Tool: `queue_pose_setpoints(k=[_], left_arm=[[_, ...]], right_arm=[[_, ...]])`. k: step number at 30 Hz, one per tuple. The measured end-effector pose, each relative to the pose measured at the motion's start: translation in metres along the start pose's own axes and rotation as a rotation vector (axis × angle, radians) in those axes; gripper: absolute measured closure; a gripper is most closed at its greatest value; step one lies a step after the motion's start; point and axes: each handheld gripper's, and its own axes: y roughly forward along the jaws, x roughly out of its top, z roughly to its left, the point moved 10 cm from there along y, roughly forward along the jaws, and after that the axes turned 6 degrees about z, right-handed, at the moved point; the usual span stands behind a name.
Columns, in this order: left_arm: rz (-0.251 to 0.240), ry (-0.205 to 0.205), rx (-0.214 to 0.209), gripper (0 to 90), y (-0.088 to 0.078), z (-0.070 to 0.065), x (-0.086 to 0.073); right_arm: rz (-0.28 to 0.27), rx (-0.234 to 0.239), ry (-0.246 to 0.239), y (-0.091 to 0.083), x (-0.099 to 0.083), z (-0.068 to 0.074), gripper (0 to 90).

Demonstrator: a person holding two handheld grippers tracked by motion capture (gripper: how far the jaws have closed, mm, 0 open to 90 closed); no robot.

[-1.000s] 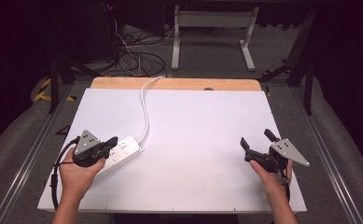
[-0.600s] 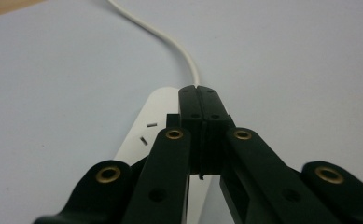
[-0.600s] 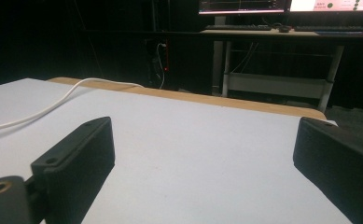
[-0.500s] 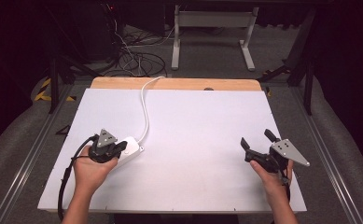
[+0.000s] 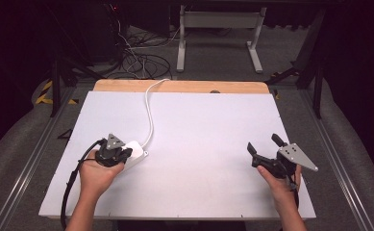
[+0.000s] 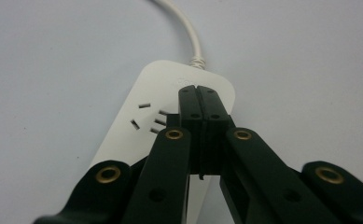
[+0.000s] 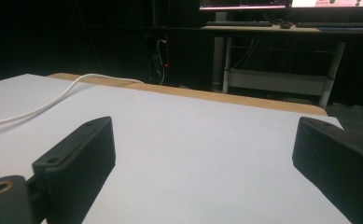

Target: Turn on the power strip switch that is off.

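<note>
Under the left tool (image 5: 118,155) lies a white power strip (image 6: 156,121), flat on the white counter (image 5: 204,144). In the left gripper view the jaws are pressed together with nothing between them, their tips resting over the strip's top face at the end where the cord enters, just right of a group of socket slots (image 6: 150,116); whether the tips actually touch the plastic cannot be told. The white cord (image 5: 149,108) leaves the strip just beyond the tips and curves away over the counter's far edge toward the floor.

By its look the strip is a rigid, smooth plastic block, light but not trivial, and likely slippery under hard jaw pads. Its top face offers nothing to pinch; a hold would best be taken across its two long sides, near the middle of its length so it does not swing. The cord is flexible and will drag and tug when the strip is moved, so pulling on it, or on the strain relief (image 6: 197,59), risks skewing the body. Pressing down from above should slide it readily on the smooth counter.

Well off to the right, the right tool (image 5: 266,150) is held just above bare counter, jaws wide apart and empty.
</note>
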Motion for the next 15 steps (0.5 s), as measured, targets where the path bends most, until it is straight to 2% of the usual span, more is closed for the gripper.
queue_pose_setpoints(k=[12,15], left_arm=[[0.028,-0.011,-0.001,90.0,0.0037,0.0004,-0.0014],[0.047,0.003,0.006,90.0,0.0055,0.0024,-0.0033]], right_arm=[[0.009,0.006,0.002,0.0007,-0.0018,0.0004,6.4],[0.009,0.006,0.001,0.0007,-0.0015,0.0006,6.5]])
